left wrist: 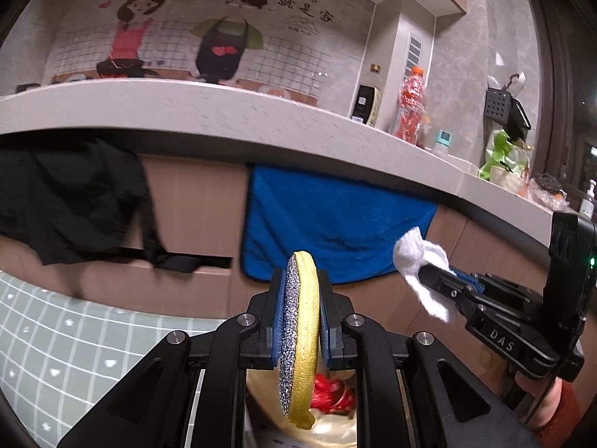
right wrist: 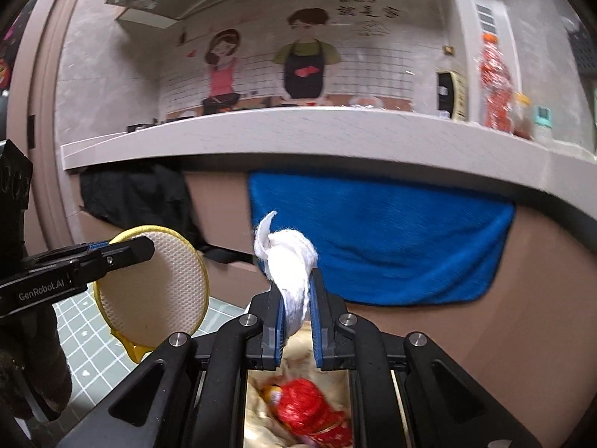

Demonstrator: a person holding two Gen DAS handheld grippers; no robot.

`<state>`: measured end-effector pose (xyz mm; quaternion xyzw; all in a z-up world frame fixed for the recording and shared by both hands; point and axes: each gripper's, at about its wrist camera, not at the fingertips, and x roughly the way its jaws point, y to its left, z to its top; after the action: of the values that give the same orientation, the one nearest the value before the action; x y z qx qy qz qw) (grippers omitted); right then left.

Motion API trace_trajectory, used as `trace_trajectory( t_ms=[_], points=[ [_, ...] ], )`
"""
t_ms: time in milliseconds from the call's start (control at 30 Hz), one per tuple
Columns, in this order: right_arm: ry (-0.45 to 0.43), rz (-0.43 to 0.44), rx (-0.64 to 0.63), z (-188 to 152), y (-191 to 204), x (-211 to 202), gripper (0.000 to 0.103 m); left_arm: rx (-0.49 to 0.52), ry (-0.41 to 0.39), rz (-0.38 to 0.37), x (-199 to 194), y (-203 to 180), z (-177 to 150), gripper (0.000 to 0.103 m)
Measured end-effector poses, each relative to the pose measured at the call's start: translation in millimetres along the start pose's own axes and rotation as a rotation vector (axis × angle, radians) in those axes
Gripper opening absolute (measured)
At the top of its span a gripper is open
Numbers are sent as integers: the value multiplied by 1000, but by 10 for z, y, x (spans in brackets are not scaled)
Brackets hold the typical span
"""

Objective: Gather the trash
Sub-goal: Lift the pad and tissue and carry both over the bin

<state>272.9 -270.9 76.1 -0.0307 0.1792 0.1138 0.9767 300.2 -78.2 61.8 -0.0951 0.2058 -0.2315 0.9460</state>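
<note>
My left gripper (left wrist: 300,321) jaws pinching round scouring pad (left wrist: 300,336) edge-on; right gripper (right wrist: 296,321) jaws pinching white tissue wad (right wrist: 291,261). Both held above bag with red wrapper (right wrist: 309,407). Risk: flimsy tissue slips, lands outside bag.

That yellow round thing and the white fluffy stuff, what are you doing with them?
Picking up trash. The left tool is squeezing a round yellow scrub pad, and the right tool is pinching a crumpled white tissue. Both are held up in front of the kitchen counter, above a bag with red trash below.
</note>
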Motion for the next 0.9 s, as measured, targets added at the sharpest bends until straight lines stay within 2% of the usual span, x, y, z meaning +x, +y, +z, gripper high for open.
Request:
trace_trajectory(
  t_ms=[167,433,667,900],
  points=[
    [28,-26,44,-175,-251,59,11,-16,44,-17,294,-92,-113,16],
    [84,-11,117,-438,-496,227,11,-33,127,-17,699,-110,-381,16],
    [139,4,155,-641,-586,419,11,-47,171,-20,901,-97,-529,16],
    [193,13,186,-782,-653,598,11,-80,218,-53,1057,-49,-596,16]
  ],
)
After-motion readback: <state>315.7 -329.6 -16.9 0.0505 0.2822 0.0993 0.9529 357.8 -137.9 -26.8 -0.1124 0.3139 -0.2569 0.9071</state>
